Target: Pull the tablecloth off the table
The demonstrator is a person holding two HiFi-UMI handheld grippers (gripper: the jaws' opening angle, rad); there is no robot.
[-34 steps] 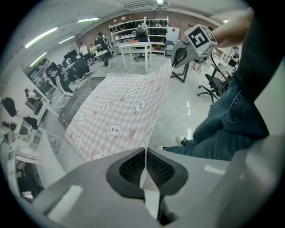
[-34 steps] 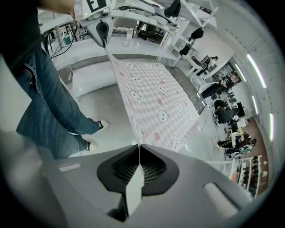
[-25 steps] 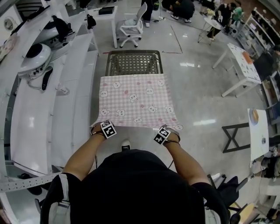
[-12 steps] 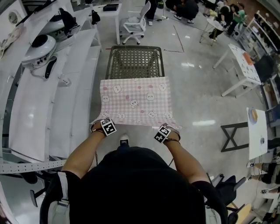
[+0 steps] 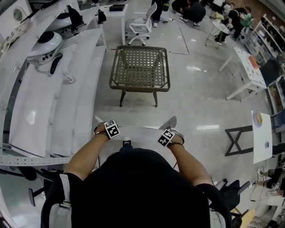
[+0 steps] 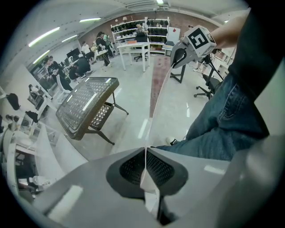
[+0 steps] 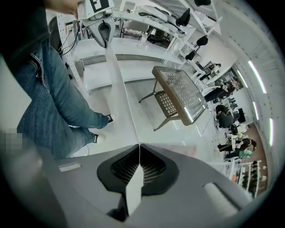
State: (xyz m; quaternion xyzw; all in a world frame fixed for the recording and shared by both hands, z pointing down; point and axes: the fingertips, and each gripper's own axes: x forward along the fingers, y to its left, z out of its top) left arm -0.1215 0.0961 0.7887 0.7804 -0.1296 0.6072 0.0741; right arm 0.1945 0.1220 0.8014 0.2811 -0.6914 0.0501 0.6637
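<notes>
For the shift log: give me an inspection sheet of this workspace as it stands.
surface: wicker table, top bare, no cloth on it.
job's things: tablecloth stretched between the two tongs in front of the person, apart from the table.
clutter: nothing seen on the table.
grippers: left tongs shut on the tablecloth's edge; right tongs shut on it too.
cables: nothing seen by the table.
surroundings: white benches at the left, office chair beyond the table, people at the far end, glossy floor.
</notes>
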